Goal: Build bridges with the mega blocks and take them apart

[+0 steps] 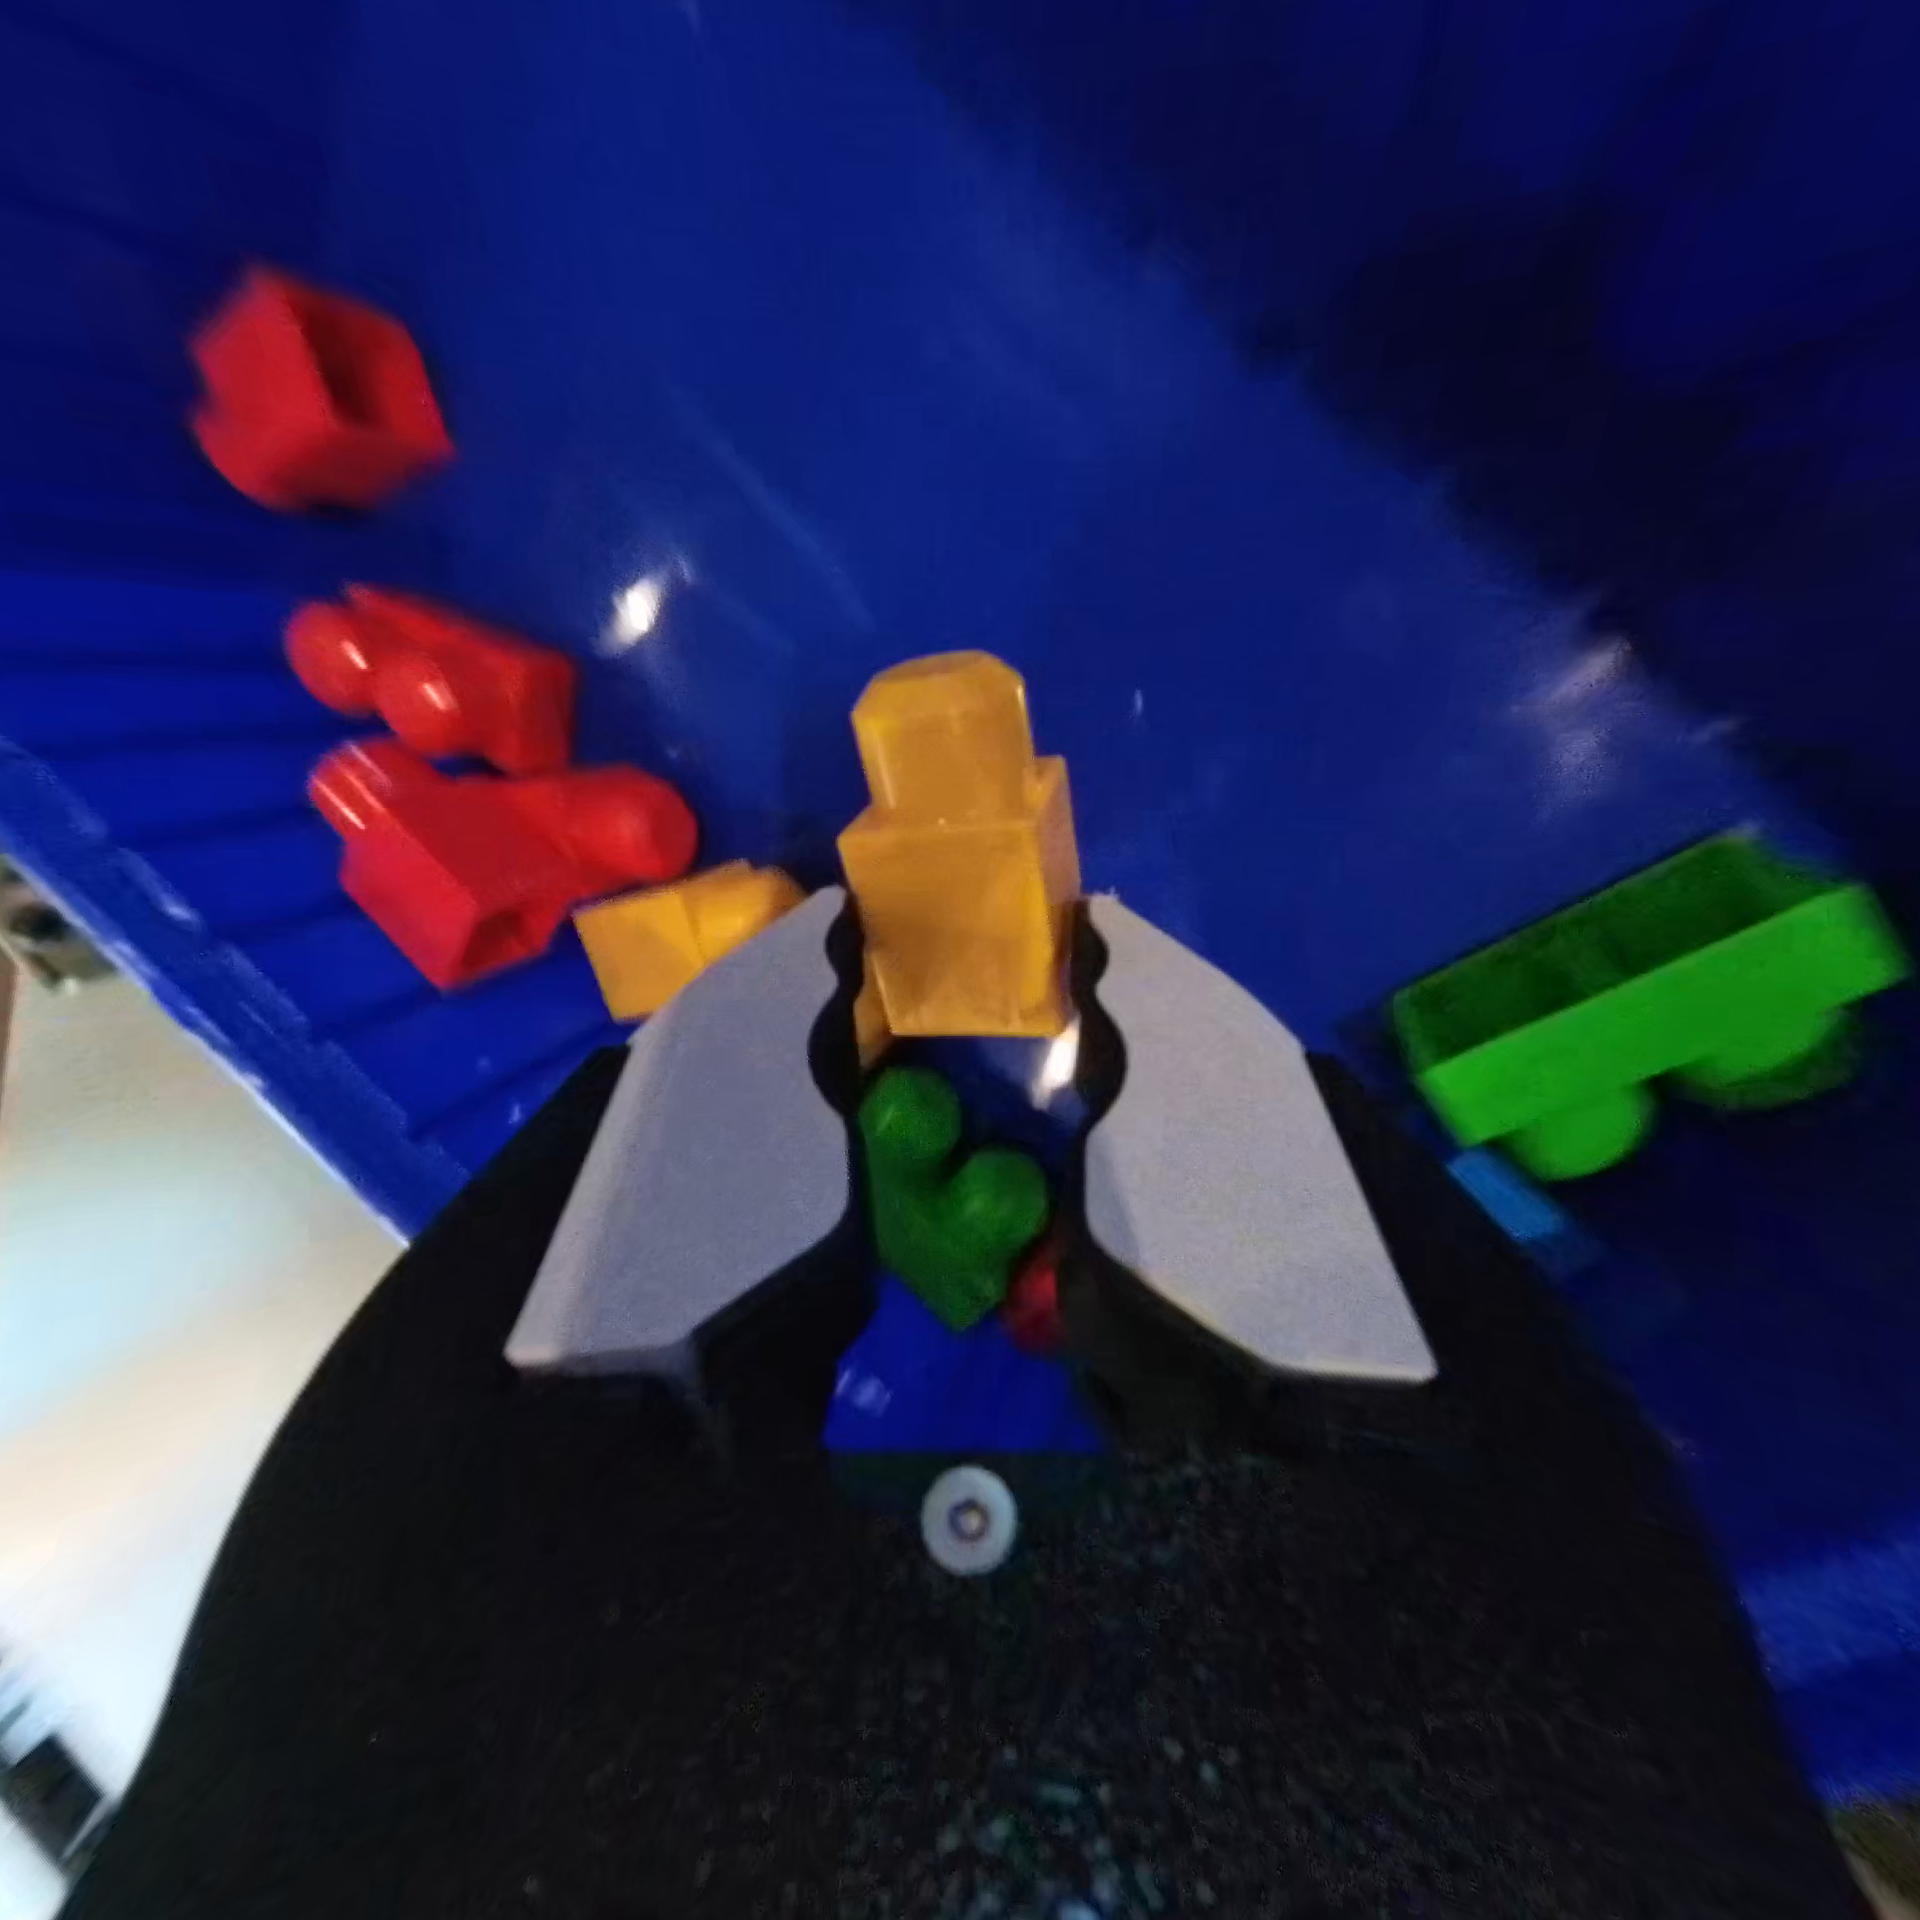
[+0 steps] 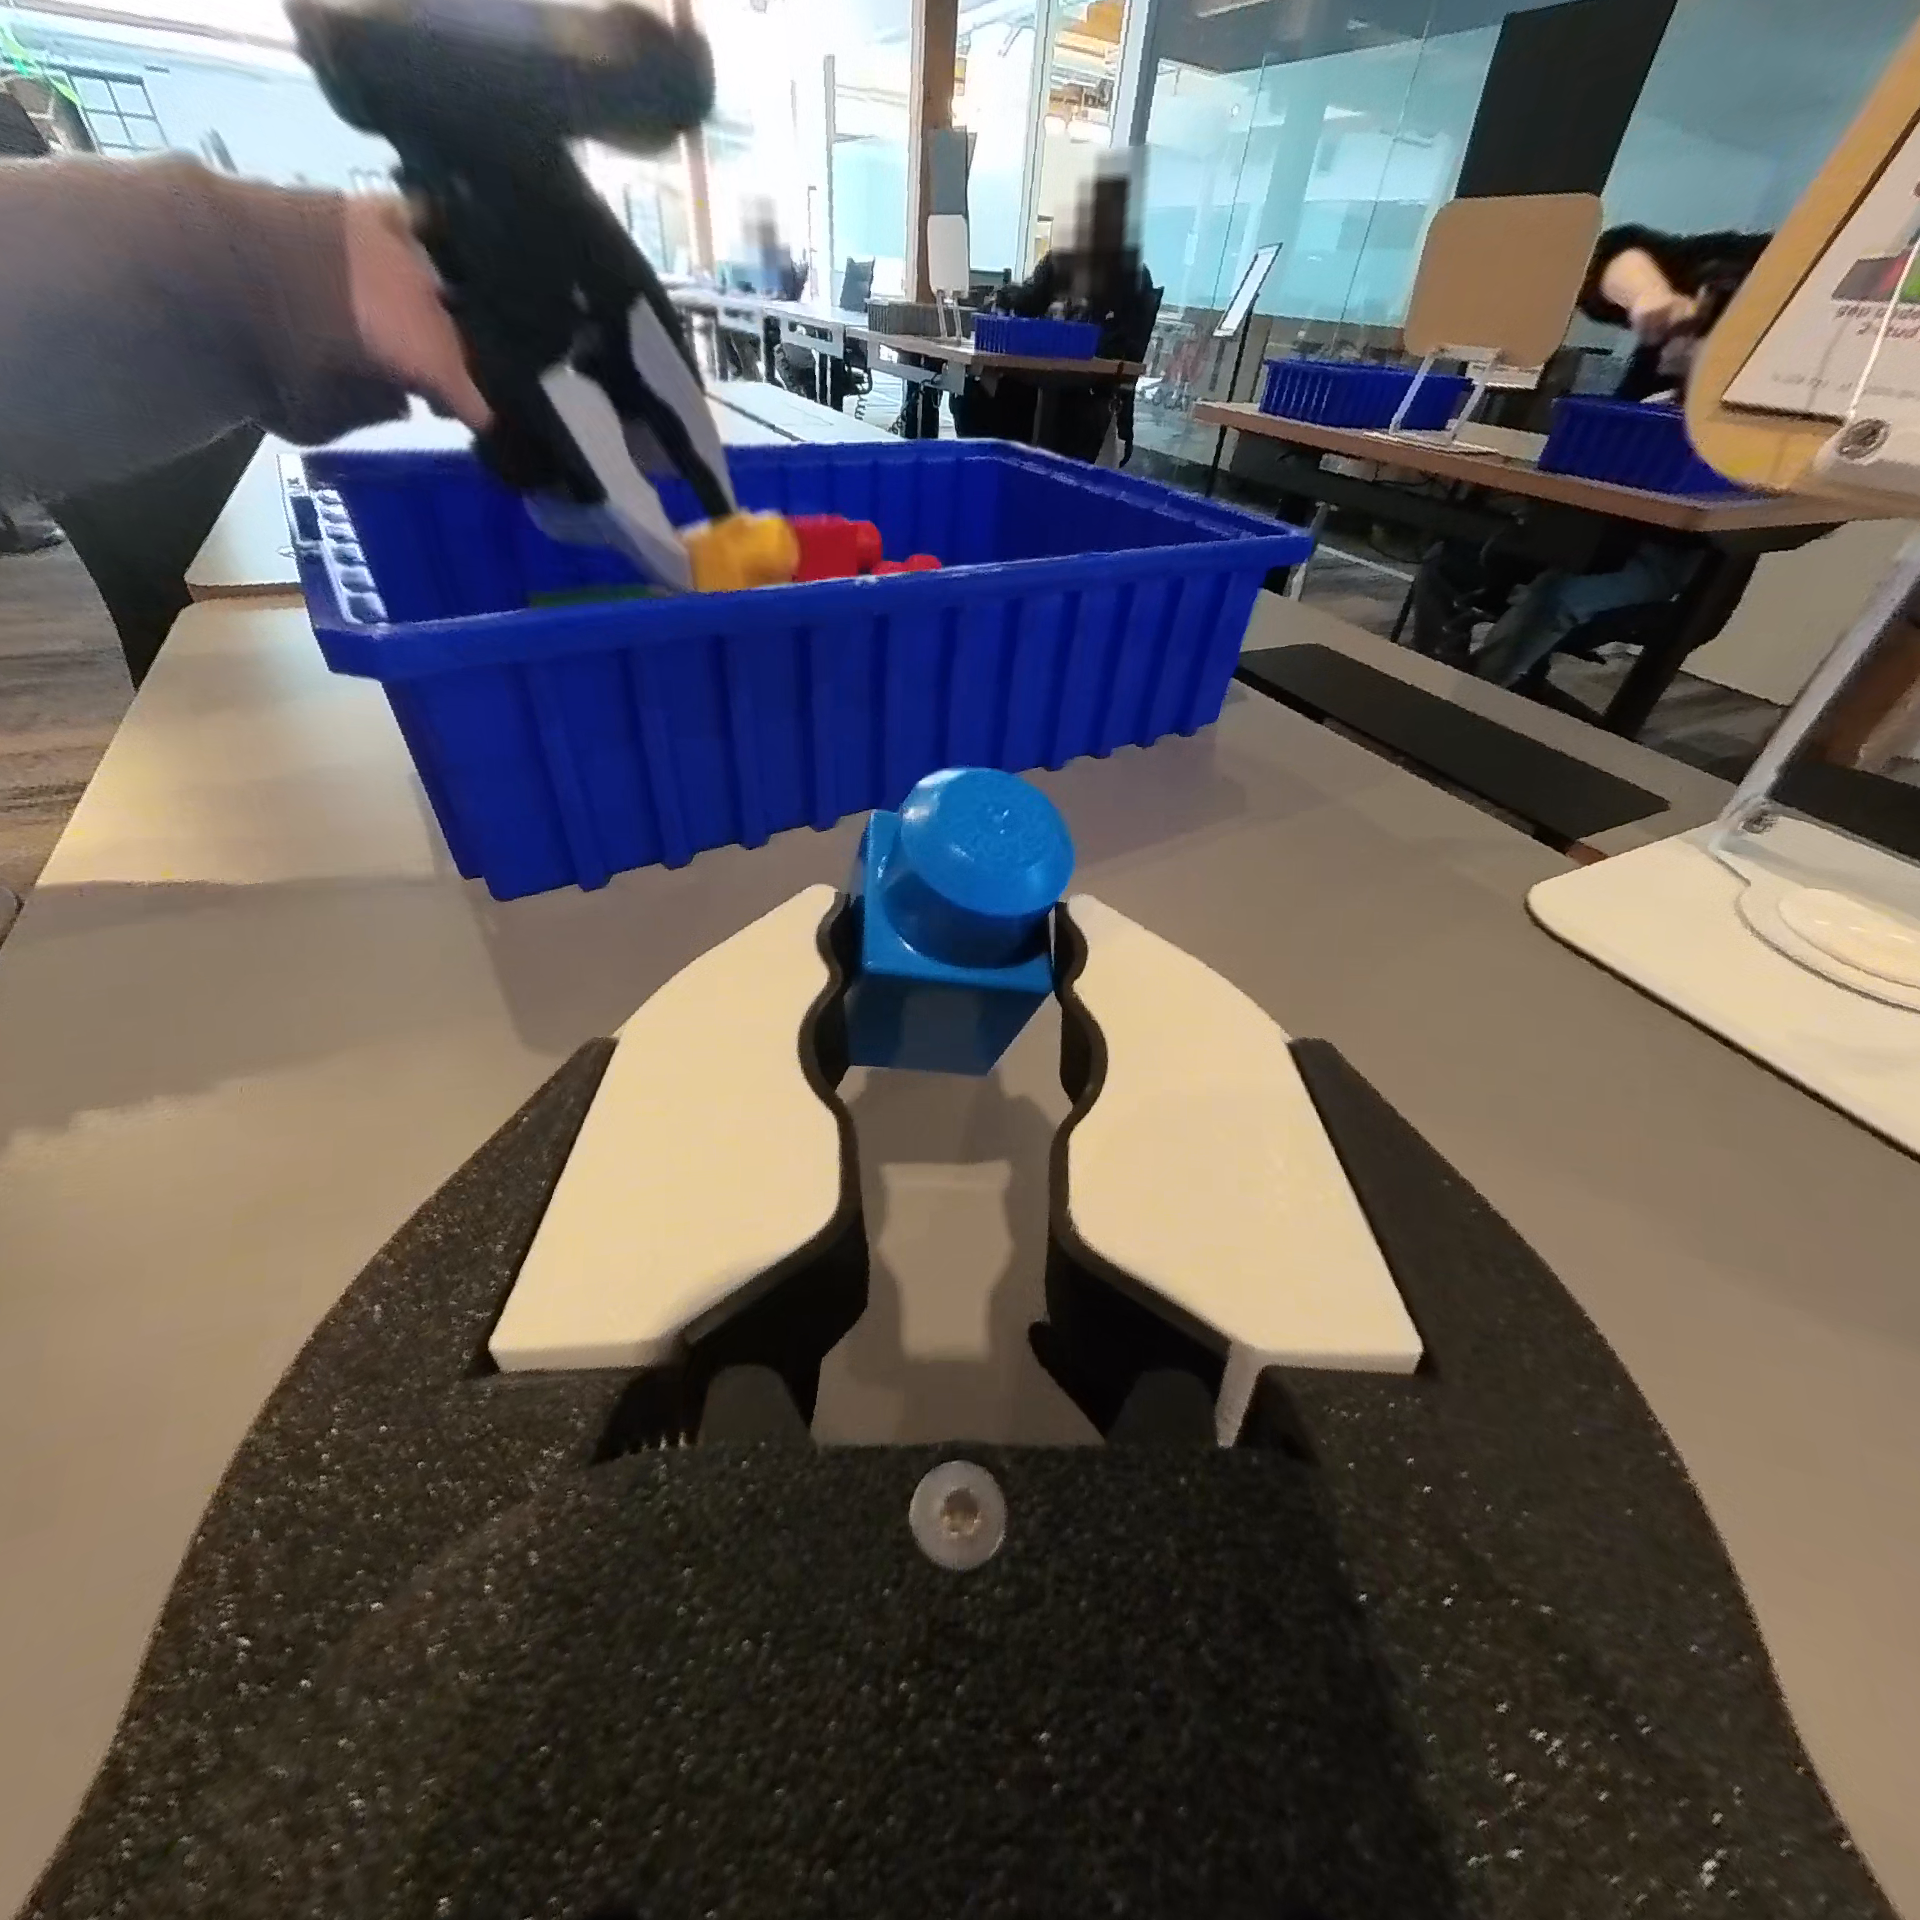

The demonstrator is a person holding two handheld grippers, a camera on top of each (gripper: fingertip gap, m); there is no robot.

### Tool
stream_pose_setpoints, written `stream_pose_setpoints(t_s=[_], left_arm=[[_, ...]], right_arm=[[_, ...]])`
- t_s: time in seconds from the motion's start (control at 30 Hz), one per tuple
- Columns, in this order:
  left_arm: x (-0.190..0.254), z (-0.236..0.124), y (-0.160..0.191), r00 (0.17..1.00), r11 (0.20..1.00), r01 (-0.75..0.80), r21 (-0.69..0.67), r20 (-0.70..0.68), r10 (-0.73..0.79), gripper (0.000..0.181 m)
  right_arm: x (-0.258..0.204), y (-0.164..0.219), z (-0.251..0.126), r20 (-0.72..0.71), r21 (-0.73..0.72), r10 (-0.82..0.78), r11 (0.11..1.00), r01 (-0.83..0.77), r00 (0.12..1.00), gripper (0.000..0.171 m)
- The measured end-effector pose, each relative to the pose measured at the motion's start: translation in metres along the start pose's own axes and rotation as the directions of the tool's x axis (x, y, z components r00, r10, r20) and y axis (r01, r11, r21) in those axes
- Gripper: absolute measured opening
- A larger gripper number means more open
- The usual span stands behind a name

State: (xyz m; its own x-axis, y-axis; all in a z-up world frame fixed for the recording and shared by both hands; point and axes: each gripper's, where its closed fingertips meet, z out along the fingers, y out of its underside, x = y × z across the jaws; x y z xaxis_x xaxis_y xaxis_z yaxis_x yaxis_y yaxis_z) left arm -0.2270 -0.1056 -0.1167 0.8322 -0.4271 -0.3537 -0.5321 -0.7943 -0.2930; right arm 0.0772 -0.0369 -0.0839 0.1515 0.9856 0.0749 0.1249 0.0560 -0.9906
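My left gripper (image 1: 961, 940) is shut on a yellow block (image 1: 951, 894) and holds it inside the blue bin (image 1: 1039, 364), above loose blocks. It also shows in the right wrist view (image 2: 717, 545), held by a hand over the bin (image 2: 790, 707), with the yellow block (image 2: 743, 551) at its tips. My right gripper (image 2: 945, 945) is shut on a blue single-stud block (image 2: 951, 935) and holds it above the grey table (image 2: 260, 987), in front of the bin.
In the bin lie red blocks (image 1: 488, 831), another yellow block (image 1: 675, 935), a dark green block (image 1: 951, 1184) and a light green block (image 1: 1642, 997). A white stand base (image 2: 1745, 956) sits right. Other tables with blue bins and people stand behind. The left gripper's tips are roughly 35 centimetres from the right gripper's.
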Motion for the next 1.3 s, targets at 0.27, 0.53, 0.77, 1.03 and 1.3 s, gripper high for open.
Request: stream_pose_setpoints(t_s=[0.27, 0.53, 0.77, 1.03, 1.3], left_arm=[[0.128, -0.143, -0.188, 0.996, 0.591, -0.086, 0.802, 0.057, 0.068, 0.038], [0.214, -0.091, -0.246, 0.987, 0.370, 0.068, 0.926, -0.117, 0.113, 0.038], [0.208, -0.044, -0.235, 0.942, 0.473, 0.231, 0.850, -0.317, 0.111, 0.038], [0.229, -0.013, -0.222, 0.945, 0.556, 0.116, 0.823, -0.263, 0.193, 0.038], [0.237, -0.006, -0.221, 0.955, 0.532, 0.018, 0.847, -0.173, 0.243, 0.038]], right_arm=[[0.023, -0.002, -0.016, -0.061, -0.002, -0.058, 0.998, 0.058, 0.996, 0.036], [0.050, 0.011, -0.037, -0.090, -0.050, -0.047, 0.998, 0.042, 0.995, 0.036], [0.049, 0.030, -0.039, -0.042, -0.156, -0.043, 0.987, 0.036, 0.998, 0.036], [0.033, 0.049, -0.033, 0.051, -0.243, -0.175, 0.953, 0.182, 0.983, 0.036], [0.021, 0.081, -0.030, 0.160, -0.372, -0.196, 0.896, 0.243, 0.967, 0.037]])
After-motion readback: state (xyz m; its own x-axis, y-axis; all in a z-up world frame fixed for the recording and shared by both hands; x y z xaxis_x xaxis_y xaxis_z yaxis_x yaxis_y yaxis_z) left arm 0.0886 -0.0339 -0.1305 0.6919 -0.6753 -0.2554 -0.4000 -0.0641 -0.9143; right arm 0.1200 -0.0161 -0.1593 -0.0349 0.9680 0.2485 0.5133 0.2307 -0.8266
